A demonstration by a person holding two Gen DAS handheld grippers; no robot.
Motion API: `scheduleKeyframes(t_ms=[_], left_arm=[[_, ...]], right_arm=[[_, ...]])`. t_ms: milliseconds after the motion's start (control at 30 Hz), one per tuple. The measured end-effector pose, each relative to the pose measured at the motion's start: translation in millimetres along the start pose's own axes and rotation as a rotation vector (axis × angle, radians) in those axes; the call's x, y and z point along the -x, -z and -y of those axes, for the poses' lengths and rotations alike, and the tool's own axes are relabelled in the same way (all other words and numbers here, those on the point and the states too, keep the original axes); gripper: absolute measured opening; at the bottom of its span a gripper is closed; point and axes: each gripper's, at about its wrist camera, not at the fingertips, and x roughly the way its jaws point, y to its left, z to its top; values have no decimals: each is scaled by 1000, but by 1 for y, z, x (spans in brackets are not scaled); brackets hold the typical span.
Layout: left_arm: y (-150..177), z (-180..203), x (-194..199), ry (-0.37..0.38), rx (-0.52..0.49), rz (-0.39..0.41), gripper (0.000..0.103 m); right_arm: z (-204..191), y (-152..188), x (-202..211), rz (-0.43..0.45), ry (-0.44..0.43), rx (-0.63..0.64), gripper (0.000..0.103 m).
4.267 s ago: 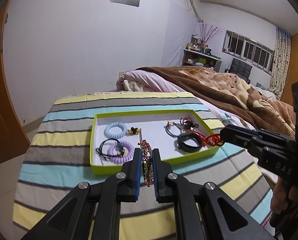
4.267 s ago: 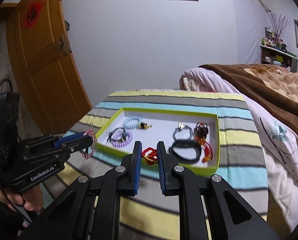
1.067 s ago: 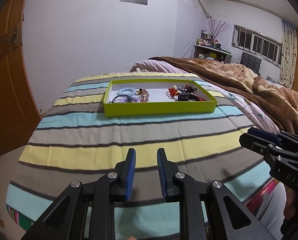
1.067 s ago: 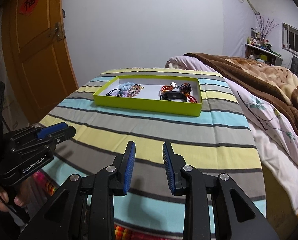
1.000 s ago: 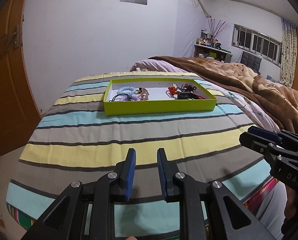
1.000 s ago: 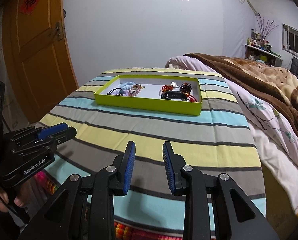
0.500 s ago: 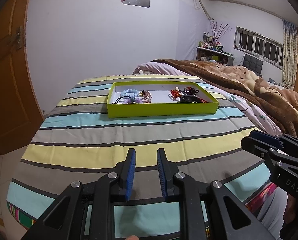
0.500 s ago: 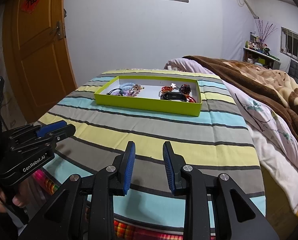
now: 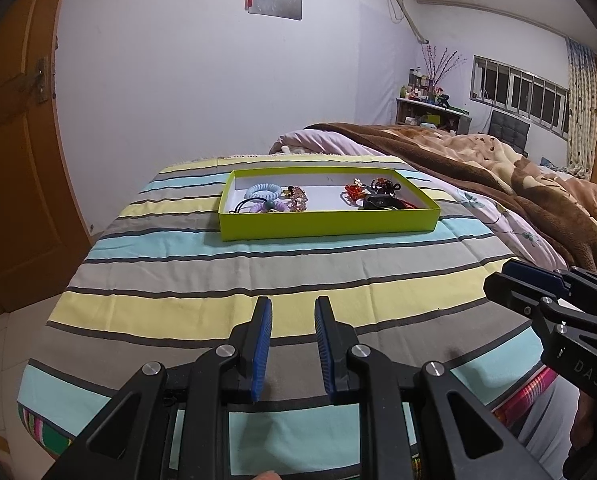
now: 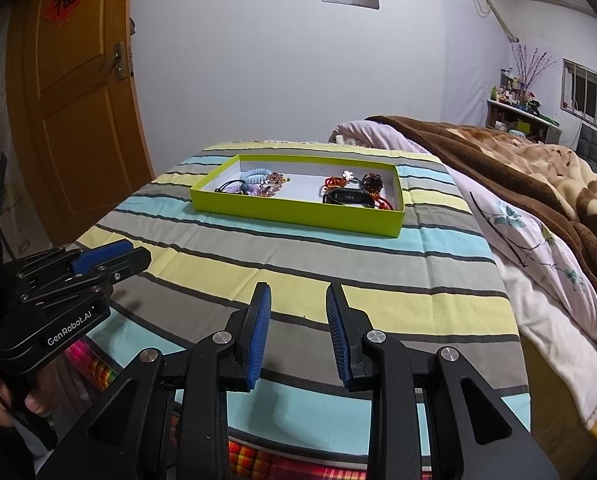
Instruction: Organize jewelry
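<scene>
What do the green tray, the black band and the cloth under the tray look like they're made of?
Tray: probably matte cardboard, with thin flat walls and a white inside. Black band: likely rubber or silicone, smooth with a slight sheen. Cloth: woven fabric, matte, striped, lightly creased.

Broad band of bare striped cloth (image 9: 298, 264) between the two claws and the green tray (image 9: 330, 224): no object lies on it. Left claw (image 9: 292, 344) and right claw (image 10: 298, 336) both hang over the near edge of the bench, jaws parted and holding nothing, well apart from each other. The tray's near wall stands upright across the path to the jewelry. Inside, a hair-tie cluster (image 9: 266, 202) crowds the left end and a bracelet cluster (image 10: 352, 192) the right, with bare white floor (image 9: 326, 194) between them. The brown blanket (image 10: 518, 160) rises along the right flank; the door (image 10: 74, 112) stands at the left.
</scene>
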Motion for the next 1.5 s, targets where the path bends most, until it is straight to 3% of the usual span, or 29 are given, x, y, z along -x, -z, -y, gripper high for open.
scheduleKeyframes(t_ms=[1500], left_arm=[[6, -1, -3, -19, 2, 21, 21]], right_arm=[[0, 4, 3, 23, 14, -3, 29]])
